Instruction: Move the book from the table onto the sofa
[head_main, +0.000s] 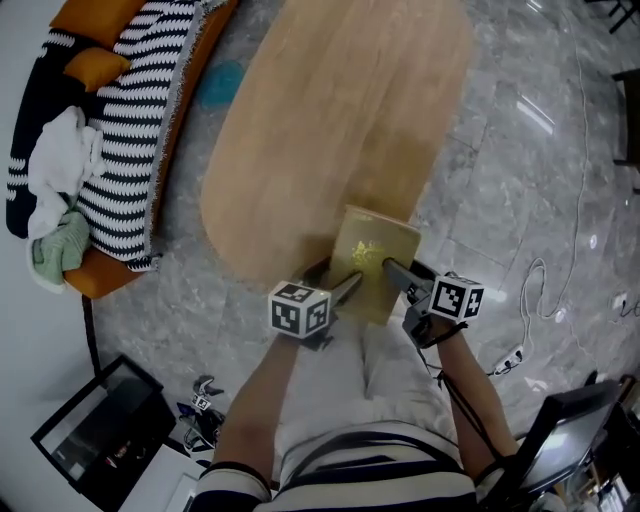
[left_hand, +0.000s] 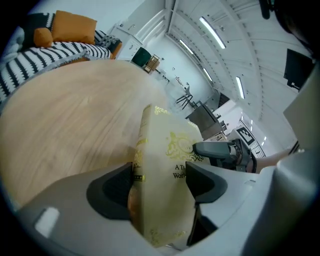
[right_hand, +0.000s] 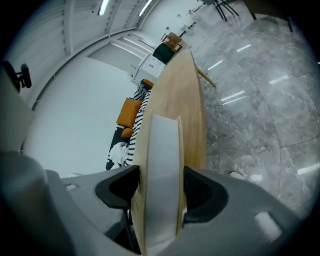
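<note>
The book (head_main: 374, 262) is a thick volume with a pale cream cover, a gold ornament in the middle of its front and a line of dark lettering below that. It is pinched from both sides. The left gripper (head_main: 348, 284) has its jaws pressed on the spine side, one on each cover. The right gripper (head_main: 392, 270) is clamped across the white page block on the opposite side. The book sits tilted at the near rim of the oval wooden table (head_main: 330, 110), with its near part sticking out past the rim toward the person. Beyond it the light tabletop runs on bare. Grey marble floor (head_main: 520, 180) lies open to the right, crossed by a thin white cable (head_main: 545, 290). At far left is the sofa (head_main: 110, 130), draped in a black-and-white striped throw, carrying an orange cushion (head_main: 95, 68) and crumpled white cloth (head_main: 60, 165).
</note>
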